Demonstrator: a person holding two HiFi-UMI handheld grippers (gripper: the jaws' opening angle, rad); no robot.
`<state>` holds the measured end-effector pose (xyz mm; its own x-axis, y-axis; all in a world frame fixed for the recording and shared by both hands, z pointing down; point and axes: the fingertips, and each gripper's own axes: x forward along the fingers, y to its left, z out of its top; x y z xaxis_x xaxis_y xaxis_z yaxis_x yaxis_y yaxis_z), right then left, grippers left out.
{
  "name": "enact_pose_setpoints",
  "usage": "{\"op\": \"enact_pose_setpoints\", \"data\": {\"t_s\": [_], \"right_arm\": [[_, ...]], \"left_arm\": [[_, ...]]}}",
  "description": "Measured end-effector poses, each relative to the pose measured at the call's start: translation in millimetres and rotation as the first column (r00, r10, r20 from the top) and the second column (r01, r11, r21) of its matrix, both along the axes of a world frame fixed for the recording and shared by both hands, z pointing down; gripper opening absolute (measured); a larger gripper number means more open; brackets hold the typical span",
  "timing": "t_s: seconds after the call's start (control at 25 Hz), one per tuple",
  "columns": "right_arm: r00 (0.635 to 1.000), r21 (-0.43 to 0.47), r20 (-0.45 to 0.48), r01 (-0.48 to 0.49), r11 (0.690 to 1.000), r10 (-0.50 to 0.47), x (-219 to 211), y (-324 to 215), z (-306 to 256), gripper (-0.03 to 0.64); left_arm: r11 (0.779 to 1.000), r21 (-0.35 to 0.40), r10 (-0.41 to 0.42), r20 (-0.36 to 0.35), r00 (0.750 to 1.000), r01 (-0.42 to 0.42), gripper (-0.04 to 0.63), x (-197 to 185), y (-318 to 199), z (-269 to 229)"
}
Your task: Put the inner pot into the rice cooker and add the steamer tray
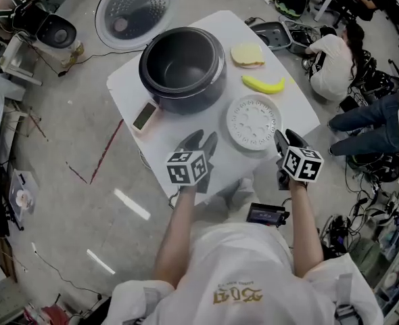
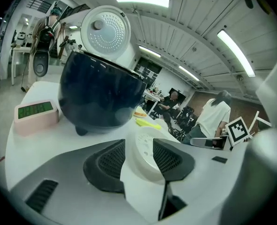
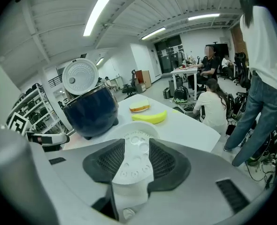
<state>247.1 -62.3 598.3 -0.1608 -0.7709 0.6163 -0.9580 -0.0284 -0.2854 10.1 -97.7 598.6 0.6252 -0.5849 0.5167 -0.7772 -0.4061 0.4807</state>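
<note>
On the white desk (image 1: 128, 87) in the head view, the open rice cooker (image 1: 182, 70) stands at the far side with its lid (image 1: 137, 9) tipped back. Whether the inner pot already sits inside it cannot be told. The white steamer tray (image 1: 253, 122) lies flat to the near right of the cooker, with a banana (image 1: 264, 84) and a sandwich (image 1: 247, 55) beyond it. The left claw (image 1: 203, 141) hovers just left of the tray and the right claw (image 1: 287, 139) at its near right edge, both released. From the left claw view, the jaws of the left claw (image 2: 138, 144) stand apart and empty, with the tray (image 2: 145, 161) showing through the gap and the cooker (image 2: 101, 97) behind. From the right claw view, the right claw (image 3: 137, 146) is likewise spread. The tray (image 3: 134, 168) lies just ahead between its pads, which do not press on it, and the banana (image 3: 150, 117) lies farther off.
</note>
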Motion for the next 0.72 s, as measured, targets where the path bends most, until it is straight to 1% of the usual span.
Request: {"op": "enact_pose_setpoints", "data": {"t_s": [0.16,0.32,0.52,0.64,0.72], "right_arm": [[0.999,-0.045,0.021,0.033,0.998,-0.032,23.6,-9.9,27.1,0.173],[0.995,-0.051,0.072,0.077,0.996,-0.073,32.9,-19.9,48.7,0.172],[0.987,-0.1,0.119,0.121,0.988,-0.109,39.0,-31.2,77.6,0.172],[0.982,-0.115,0.135,0.148,0.982,-0.132,37.2,-35.1,90.2,0.172],[0.98,-0.118,0.153,0.149,0.982,-0.13,36.8,-38.4,96.0,0.172]], "left_arm": [[0.998,-0.068,-0.02,-0.006,1.0,0.019,0.2,27.2,-11.0,22.5],[0.991,-0.125,-0.048,0.002,0.999,0.048,0.202,42.4,-19.4,46.5],[0.981,-0.177,-0.087,-0.01,0.996,0.084,0.212,56.5,-32.0,68.7],[0.971,-0.211,-0.121,-0.051,0.991,0.108,0.216,66.0,-36.5,77.9],[0.966,-0.231,-0.139,-0.075,0.987,0.118,0.219,72.0,-38.5,84.2]]}}
